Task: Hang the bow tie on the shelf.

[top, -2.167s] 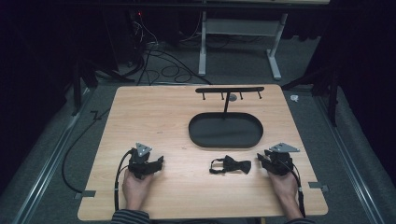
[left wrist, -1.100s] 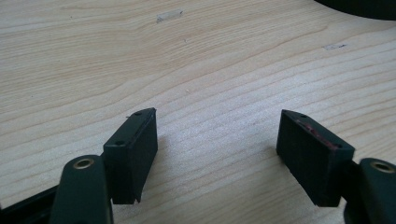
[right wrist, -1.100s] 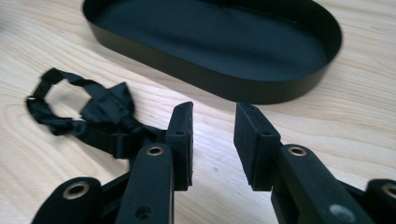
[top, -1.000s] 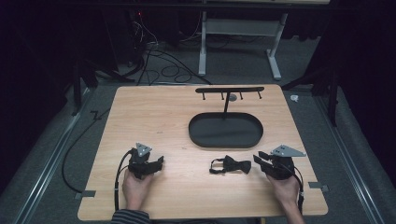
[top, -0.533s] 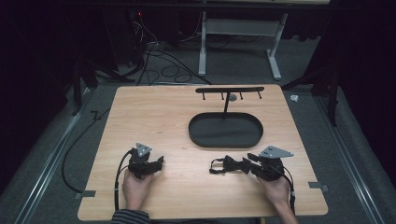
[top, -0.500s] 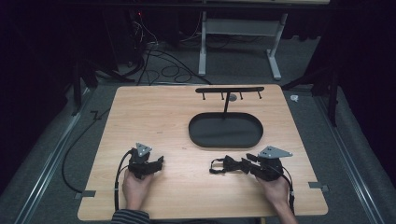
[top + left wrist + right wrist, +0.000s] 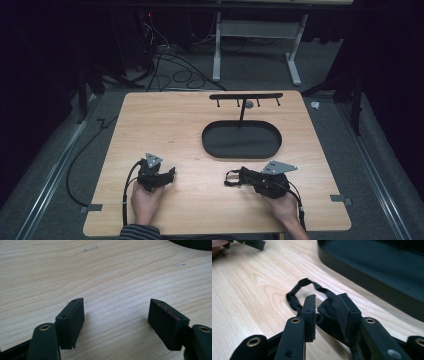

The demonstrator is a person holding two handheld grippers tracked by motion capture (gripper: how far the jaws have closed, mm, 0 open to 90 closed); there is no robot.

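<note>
A black bow tie with a thin strap [image 7: 231, 178] lies on the wooden table [image 7: 165, 130] in front of a black oval tray [image 7: 210, 145]. My right gripper [image 7: 246, 178] lies low on the table, pointing left. In the right gripper view its jaws [image 7: 326, 308] stand close together with the bow tie's black fabric [image 7: 325, 305] pressed between them, and the strap loop [image 7: 292, 298] trails out ahead. My left gripper [image 7: 169, 175] rests at the front left, open, with bare wood between its jaws [image 7: 116, 312].
A black T-shaped stand with small hooks [image 7: 245, 96] rises from the tray's far side. The tray's wall [image 7: 362, 282] runs close to the right of the right gripper. Cables lie on the floor beyond the table's far edge.
My right gripper slid left from the table's front right to the bow tie and its jaws closed around the fabric. The left gripper stayed still.
</note>
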